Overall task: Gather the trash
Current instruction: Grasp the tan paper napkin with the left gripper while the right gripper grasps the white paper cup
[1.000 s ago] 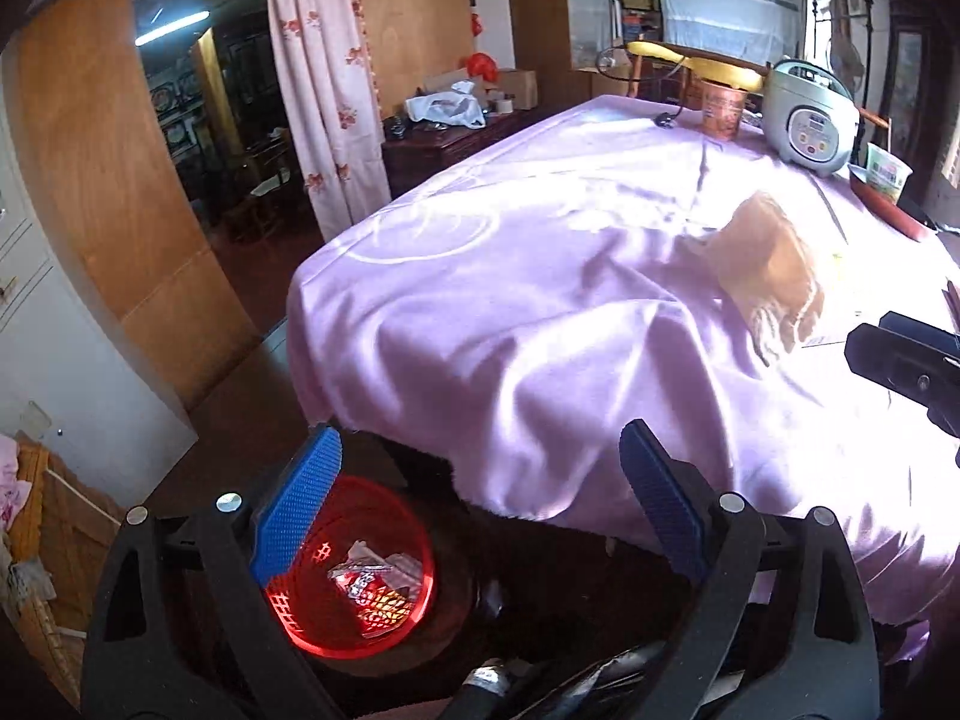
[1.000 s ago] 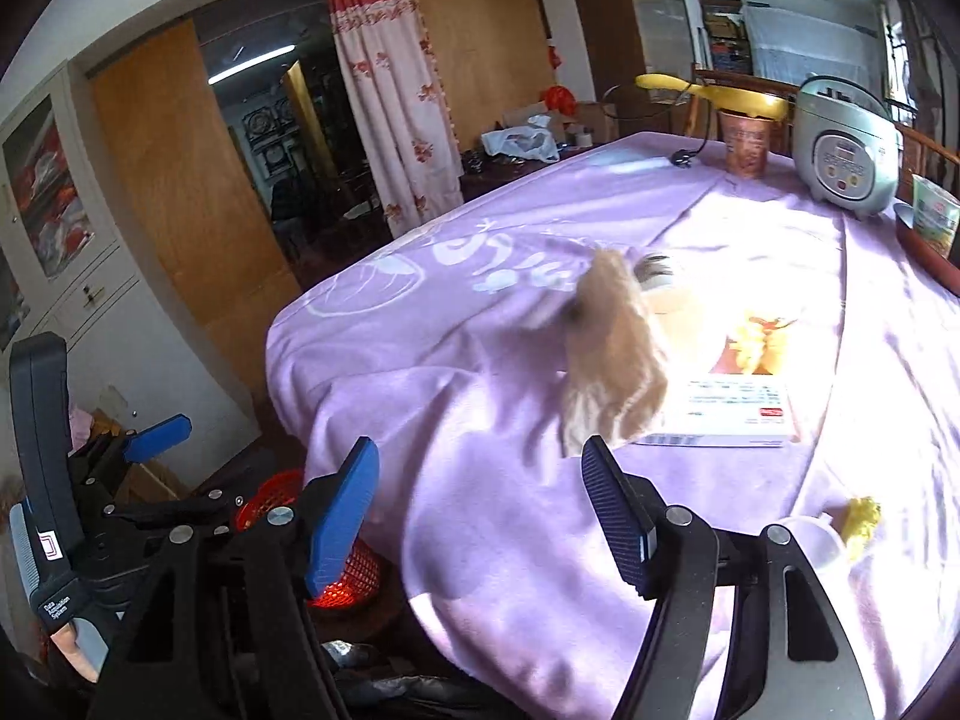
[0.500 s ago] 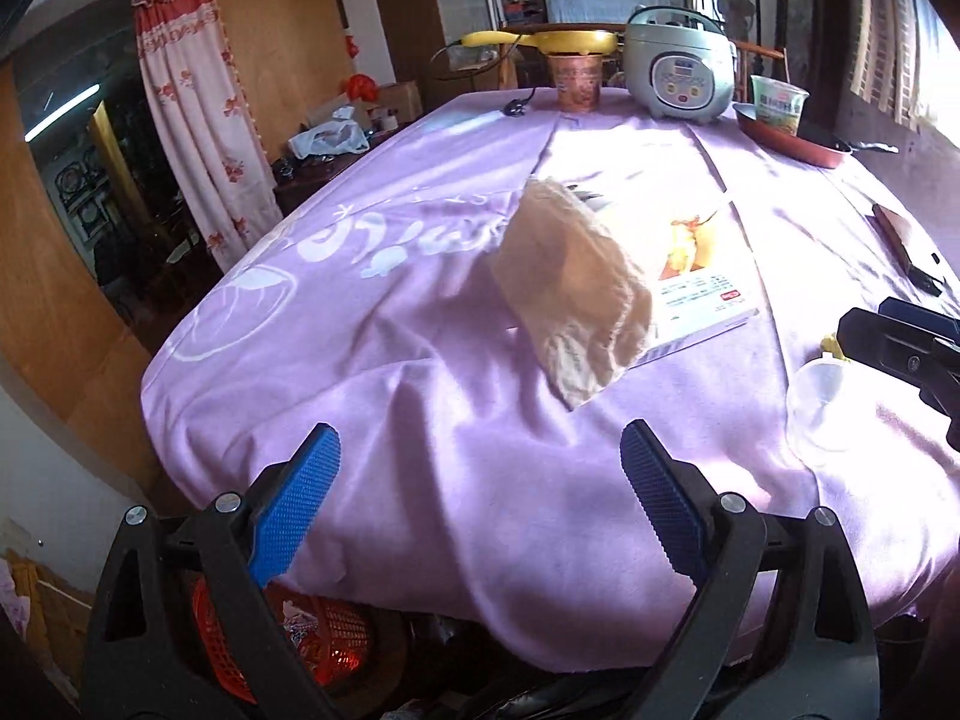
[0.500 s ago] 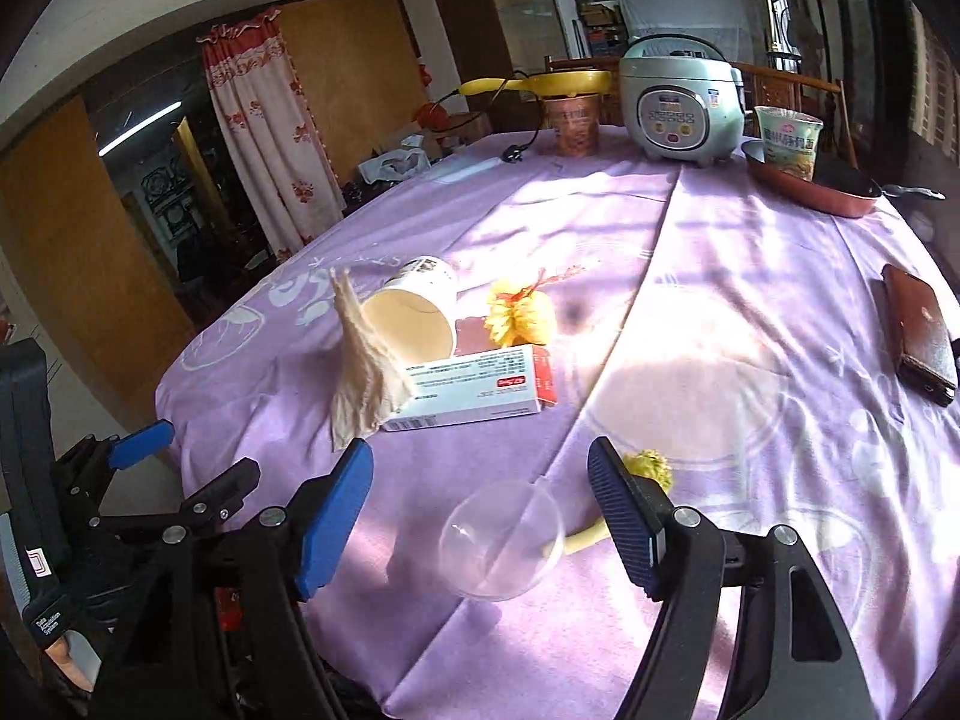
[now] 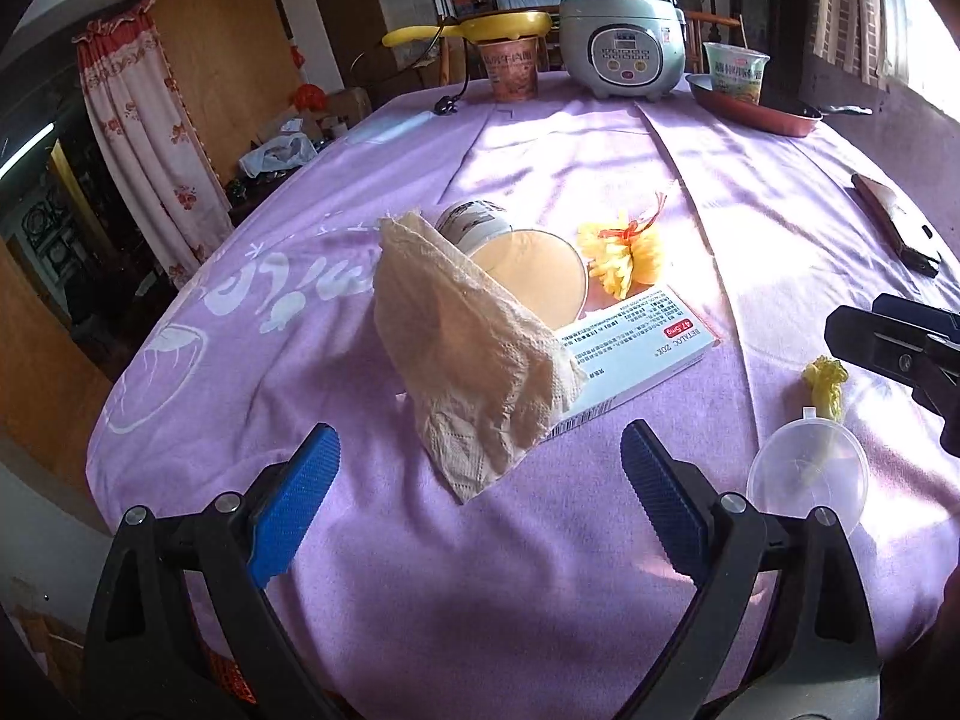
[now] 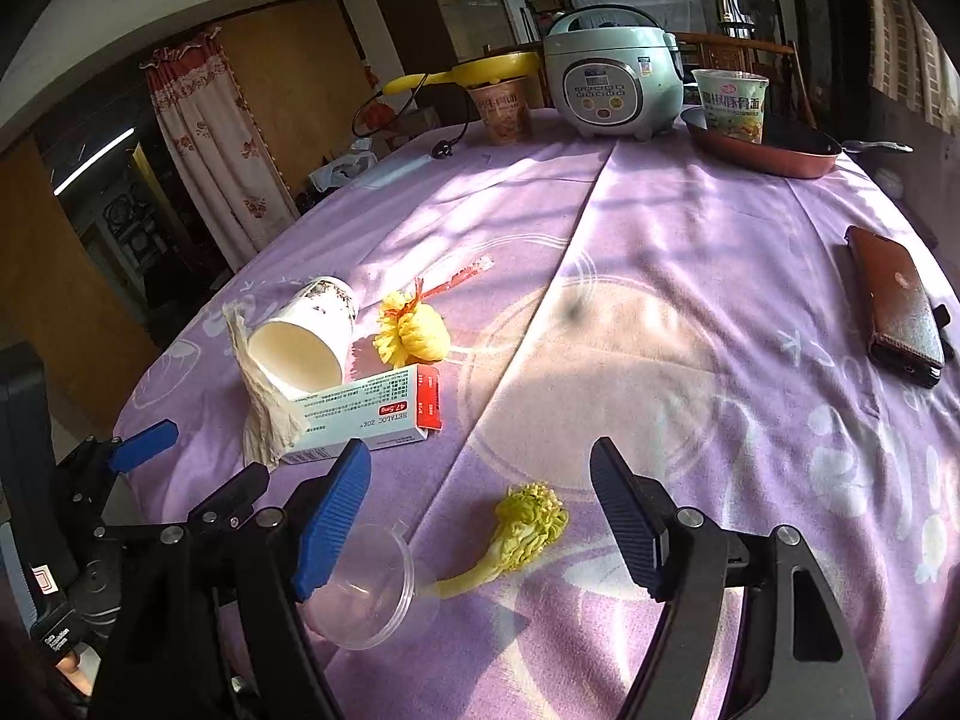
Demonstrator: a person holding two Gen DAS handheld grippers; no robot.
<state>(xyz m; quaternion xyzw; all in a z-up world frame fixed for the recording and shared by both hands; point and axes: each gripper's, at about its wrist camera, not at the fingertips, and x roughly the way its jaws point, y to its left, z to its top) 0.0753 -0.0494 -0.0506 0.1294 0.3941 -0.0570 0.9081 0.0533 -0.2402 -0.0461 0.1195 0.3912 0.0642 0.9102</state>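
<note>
Trash lies on the purple tablecloth (image 5: pixel 540 540): a crumpled tissue (image 5: pixel 474 360) leaning on a white medicine box (image 5: pixel 630 360), a paper cup (image 5: pixel 528 276) on its side, a yellow wrapper with a red tie (image 5: pixel 624 252), a yellow-green vegetable scrap (image 6: pixel 528 528) and a clear plastic lid (image 6: pixel 366 588). My left gripper (image 5: pixel 480 480) is open and hovers just short of the tissue. My right gripper (image 6: pixel 480 498) is open, with the vegetable scrap lying on the cloth between its fingers and untouched. The lid sits by its left finger.
A rice cooker (image 6: pixel 612 84), two instant noodle cups (image 6: pixel 504 108), a red pan (image 6: pixel 774 150) and a yellow swatter stand at the table's far end. A brown wallet (image 6: pixel 900 312) lies at right. A red basket (image 5: pixel 222 672) shows below the table's near edge.
Both grippers have swung from the table's edge and the red basket on the floor to over the tabletop. The tissue, box and vegetable scrap now lie close in front of them.
</note>
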